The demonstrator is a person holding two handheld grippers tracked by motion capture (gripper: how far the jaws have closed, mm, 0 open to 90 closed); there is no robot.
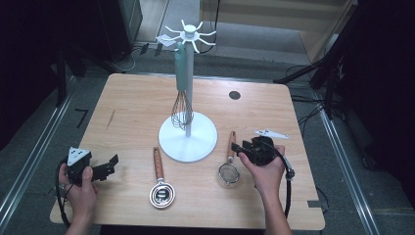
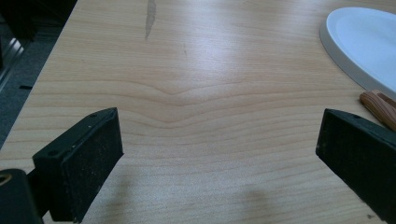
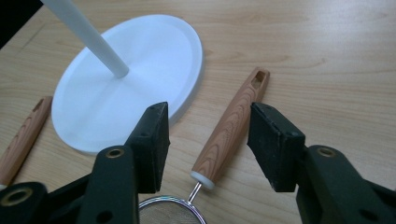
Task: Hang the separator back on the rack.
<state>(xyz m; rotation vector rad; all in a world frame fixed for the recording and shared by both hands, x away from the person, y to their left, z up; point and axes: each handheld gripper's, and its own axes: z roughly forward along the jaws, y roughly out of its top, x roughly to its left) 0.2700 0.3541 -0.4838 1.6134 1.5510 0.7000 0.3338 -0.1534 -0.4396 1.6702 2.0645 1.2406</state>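
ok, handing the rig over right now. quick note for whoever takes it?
Right tool: open, jaws on either side of the strainer's wooden handle, not closed on it. The strainer lies right of the white stand's base.
Left tool: open, holding nothing, over bare table near the left edge.
Done: a whisk with a teal handle already hangs on the stand.
Left: likely the strainer and the second wooden-handled utensil, which lies in front of the base, both flat on the table. Probable next move: close the right tool on the strainer handle and lift it to a hook.
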